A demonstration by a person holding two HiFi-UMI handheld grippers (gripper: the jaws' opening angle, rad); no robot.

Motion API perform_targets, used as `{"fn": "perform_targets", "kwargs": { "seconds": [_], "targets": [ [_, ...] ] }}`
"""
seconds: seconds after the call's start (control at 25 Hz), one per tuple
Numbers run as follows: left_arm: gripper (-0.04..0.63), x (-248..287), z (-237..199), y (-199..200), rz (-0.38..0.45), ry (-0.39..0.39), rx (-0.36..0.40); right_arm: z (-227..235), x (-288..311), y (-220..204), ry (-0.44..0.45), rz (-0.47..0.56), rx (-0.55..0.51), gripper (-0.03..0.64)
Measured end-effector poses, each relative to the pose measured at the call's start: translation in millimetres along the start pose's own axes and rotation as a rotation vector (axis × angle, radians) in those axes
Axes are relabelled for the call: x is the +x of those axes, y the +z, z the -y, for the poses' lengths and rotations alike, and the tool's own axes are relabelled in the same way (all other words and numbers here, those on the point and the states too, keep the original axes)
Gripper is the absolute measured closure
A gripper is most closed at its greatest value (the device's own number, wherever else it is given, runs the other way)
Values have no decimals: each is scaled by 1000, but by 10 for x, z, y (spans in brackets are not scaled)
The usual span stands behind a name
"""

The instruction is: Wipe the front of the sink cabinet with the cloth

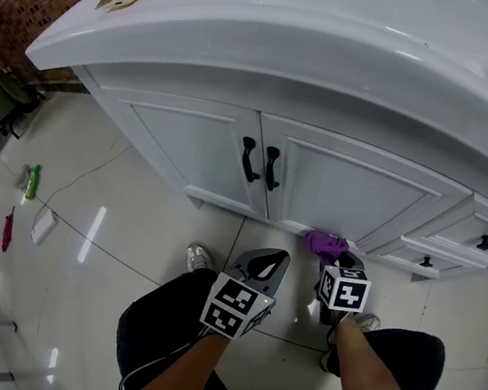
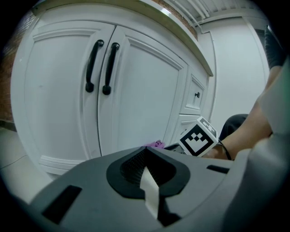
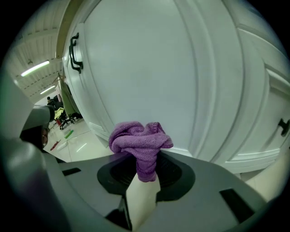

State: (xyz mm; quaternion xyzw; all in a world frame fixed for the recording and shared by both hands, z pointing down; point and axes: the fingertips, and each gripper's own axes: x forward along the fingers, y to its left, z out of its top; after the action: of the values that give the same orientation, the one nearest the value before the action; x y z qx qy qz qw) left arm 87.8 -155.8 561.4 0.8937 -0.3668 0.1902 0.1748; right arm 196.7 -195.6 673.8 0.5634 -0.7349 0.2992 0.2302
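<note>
The white sink cabinet (image 1: 338, 181) has two doors with black handles (image 1: 260, 163) and small drawers at the right. My right gripper (image 3: 144, 174) is shut on a bunched purple cloth (image 3: 139, 144), which sits low against the right door near its bottom rail; the cloth (image 1: 325, 245) shows there in the head view too. My left gripper (image 1: 270, 260) hangs shut and empty a little left of it, back from the cabinet. In the left gripper view the cloth (image 2: 156, 144) peeks over the jaws, with the door handles (image 2: 100, 67) above.
The sink countertop (image 1: 279, 30) overhangs the doors. Drawers with black knobs (image 1: 485, 242) sit at the right. On the tiled floor at the left lie a green bottle (image 1: 33, 181), a red item (image 1: 8, 230) and a cable. My shoes (image 1: 199, 257) stand near the plinth.
</note>
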Motion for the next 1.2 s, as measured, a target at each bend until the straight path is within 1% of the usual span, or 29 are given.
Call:
{"fn": "perform_targets", "kwargs": {
  "seconds": [0.24, 0.4, 0.52, 0.68, 0.84, 1.04, 1.2],
  "targets": [
    [592, -167, -287, -214, -23, 38, -33, -670, 406, 9, 136, -37, -34, 502],
    [592, -266, -503, -308, -31, 60, -44, -983, 709, 6, 179, -63, -25, 502],
    [592, -303, -660, -331, -27, 75, -51, -1113, 902, 12, 196, -71, -13, 502],
    [592, -308, -729, -349, -23, 73, -58, -1129, 1048, -11, 191, -85, 11, 502],
    [592, -301, -714, -381, -30, 66, -53, -1081, 1041, -19, 178, -74, 14, 502],
    [592, -247, -537, -366, -46, 38, -24, -759, 883, -111, 114, -80, 59, 502],
    [592, -146, -333, -331, -55, 6, 1, -386, 707, -197, 47, -87, 84, 502]
  ]
}}
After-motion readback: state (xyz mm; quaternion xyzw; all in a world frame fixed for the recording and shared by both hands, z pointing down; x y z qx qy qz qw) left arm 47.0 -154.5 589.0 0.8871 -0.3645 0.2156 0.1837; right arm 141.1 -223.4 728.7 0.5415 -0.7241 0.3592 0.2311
